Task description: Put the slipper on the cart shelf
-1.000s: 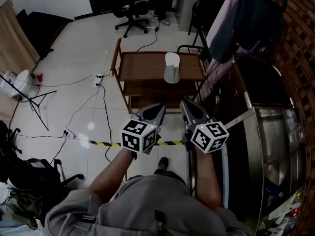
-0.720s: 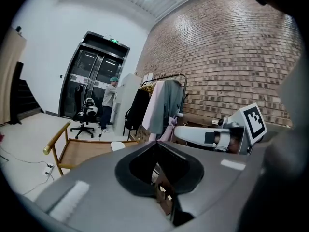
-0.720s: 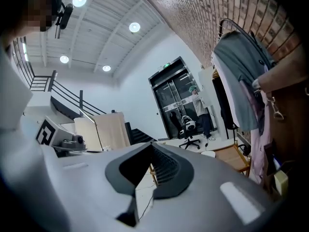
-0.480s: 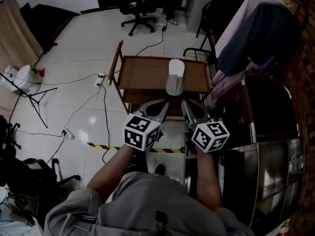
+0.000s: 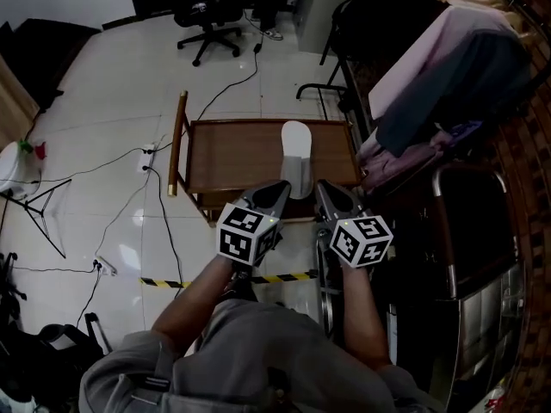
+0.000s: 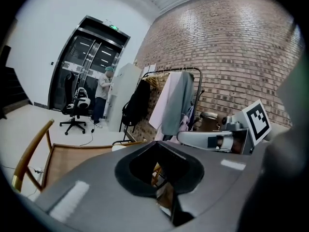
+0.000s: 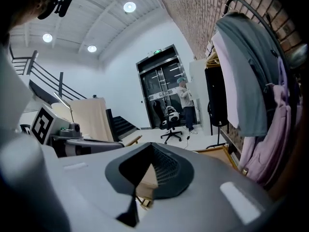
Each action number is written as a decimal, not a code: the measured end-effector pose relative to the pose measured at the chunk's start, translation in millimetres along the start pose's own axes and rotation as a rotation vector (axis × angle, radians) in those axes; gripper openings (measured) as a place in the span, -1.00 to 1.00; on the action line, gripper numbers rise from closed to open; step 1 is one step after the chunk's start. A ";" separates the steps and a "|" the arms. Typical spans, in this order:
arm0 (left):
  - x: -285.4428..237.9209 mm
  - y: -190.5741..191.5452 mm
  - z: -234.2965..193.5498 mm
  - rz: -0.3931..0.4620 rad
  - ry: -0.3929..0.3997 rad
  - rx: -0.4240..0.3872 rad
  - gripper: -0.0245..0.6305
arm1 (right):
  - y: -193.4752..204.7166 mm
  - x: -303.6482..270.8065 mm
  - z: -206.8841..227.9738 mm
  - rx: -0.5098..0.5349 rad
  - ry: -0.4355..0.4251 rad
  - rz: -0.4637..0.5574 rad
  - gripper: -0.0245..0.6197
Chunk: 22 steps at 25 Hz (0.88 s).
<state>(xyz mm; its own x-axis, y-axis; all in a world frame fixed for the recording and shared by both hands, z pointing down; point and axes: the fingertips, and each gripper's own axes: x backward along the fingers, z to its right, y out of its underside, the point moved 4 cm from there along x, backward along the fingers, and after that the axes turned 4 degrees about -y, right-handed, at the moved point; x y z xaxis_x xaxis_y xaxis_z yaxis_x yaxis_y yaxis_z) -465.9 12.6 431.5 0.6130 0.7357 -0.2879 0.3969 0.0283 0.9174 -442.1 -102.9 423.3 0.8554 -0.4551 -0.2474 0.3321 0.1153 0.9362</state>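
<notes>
the pale grey slipper [image 5: 297,155] lies lengthwise, near to far, on the top shelf of the brown wooden cart [image 5: 228,157], toward its right side. the left gripper [image 5: 278,188] and right gripper [image 5: 322,188] hover side by side over the cart's near edge, flanking the slipper's near end. both have their jaws closed together with nothing between them.

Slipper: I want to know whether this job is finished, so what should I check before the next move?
1. Slipper lies on the cart's top shelf: ok.
2. Slipper is apart from both grippers: ok.
3. Left gripper, jaws together and empty: ok.
4. Right gripper, jaws together and empty: ok.
5. Slipper fully inside the shelf's front edge: cannot tell, its near end reaches that edge.
</notes>
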 end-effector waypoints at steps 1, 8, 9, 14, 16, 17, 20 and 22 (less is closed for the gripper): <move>-5.6 -0.8 -10.8 -0.010 0.005 0.002 -0.90 | -0.1 -10.4 3.3 0.002 0.017 -0.012 -0.92; -37.6 9.3 -53.7 -0.077 0.053 0.016 -0.90 | 27.7 -53.8 33.6 -0.044 0.142 -0.099 -0.92; -44.4 12.9 -55.9 -0.084 0.058 0.014 -0.90 | 35.2 -59.1 42.3 -0.053 0.148 -0.112 -0.92; -69.7 31.8 -75.1 -0.136 0.011 0.026 -0.90 | 72.3 -96.6 75.3 -0.101 0.109 -0.194 -0.84; -79.5 38.3 -82.7 -0.149 -0.011 0.035 -0.90 | 87.5 -113.8 89.8 -0.102 0.110 -0.236 -0.72; -84.3 41.8 -85.3 -0.155 -0.020 0.040 -0.90 | 95.9 -122.1 98.3 -0.109 0.114 -0.257 -0.64; -96.9 51.7 -91.3 -0.176 -0.046 0.051 -0.90 | 120.5 -145.0 124.2 -0.132 0.126 -0.317 -0.51; -102.5 57.0 -95.0 -0.184 -0.062 0.053 -0.90 | 135.6 -158.6 140.3 -0.142 0.135 -0.351 -0.49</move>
<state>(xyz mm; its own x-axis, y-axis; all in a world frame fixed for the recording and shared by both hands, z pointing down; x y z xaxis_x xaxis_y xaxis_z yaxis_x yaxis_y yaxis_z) -571.0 3.1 539.4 0.5675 0.6780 -0.4673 0.5404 0.1216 0.8326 -588.5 -139.0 624.6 0.7212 -0.3700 -0.5856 0.6573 0.0988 0.7471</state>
